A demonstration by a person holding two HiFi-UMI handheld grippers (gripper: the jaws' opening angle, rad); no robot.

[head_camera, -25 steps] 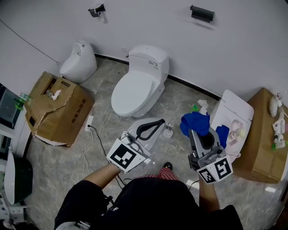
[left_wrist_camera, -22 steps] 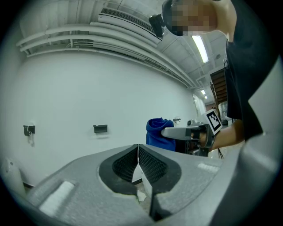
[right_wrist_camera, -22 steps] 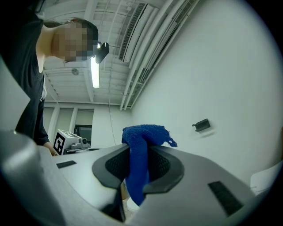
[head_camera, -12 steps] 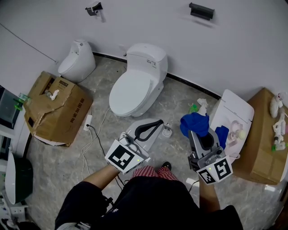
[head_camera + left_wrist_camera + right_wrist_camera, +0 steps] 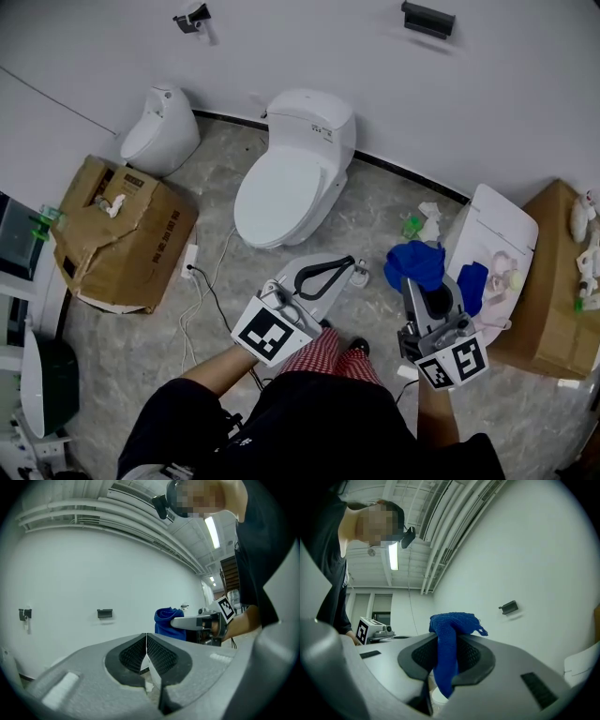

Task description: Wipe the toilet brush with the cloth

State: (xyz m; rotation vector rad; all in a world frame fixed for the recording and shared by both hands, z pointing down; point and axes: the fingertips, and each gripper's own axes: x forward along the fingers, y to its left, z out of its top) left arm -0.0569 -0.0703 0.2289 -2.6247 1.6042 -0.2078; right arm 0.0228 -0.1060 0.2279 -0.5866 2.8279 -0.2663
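A: Largest items first?

B: A white toilet (image 5: 291, 173), lid down, stood at upper centre of the head view. A torn cardboard box (image 5: 122, 230) sat at left on the grey floor (image 5: 375, 206).

A: Grippers?

B: The left gripper (image 5: 347, 265) was at lower centre, jaws closed together with nothing clearly gripped. The right gripper (image 5: 413, 284) was at lower right, clamped on the blue cloth (image 5: 419, 262), which bunched above its tips.

A: Anything smaller?

B: A small white object (image 5: 357, 276) lay just beside the left gripper's tip.
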